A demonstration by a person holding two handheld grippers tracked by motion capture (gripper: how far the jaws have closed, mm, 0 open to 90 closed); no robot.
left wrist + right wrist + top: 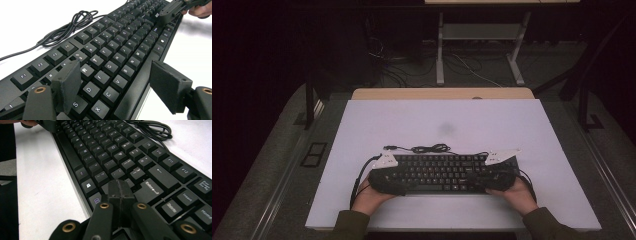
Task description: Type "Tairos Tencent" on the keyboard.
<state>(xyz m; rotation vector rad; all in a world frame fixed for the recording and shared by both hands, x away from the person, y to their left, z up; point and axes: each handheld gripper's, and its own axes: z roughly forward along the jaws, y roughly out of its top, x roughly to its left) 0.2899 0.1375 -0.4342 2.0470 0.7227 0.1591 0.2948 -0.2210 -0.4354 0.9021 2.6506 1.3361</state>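
A black keyboard (442, 172) lies on the white table top (437, 122), close to the person's side. Its black cable (429, 148) is coiled just behind it. My left gripper (388, 184) is at the keyboard's left end. In the left gripper view it (117, 82) is open: one pad (68, 82) hovers over the letter keys, and the other pad (168, 86) hangs past the keyboard's (120, 50) front edge. My right gripper (498, 180) is at the right end. Its jaws (121, 192) are shut with nothing between them, low over the keys of the keyboard (112, 157) near Enter.
The white top has free room behind and to both sides of the keyboard. A wooden table edge (442, 93) runs along the back. Beyond it are desk legs (440, 50) and floor cables (472, 67). Dark floor surrounds the table.
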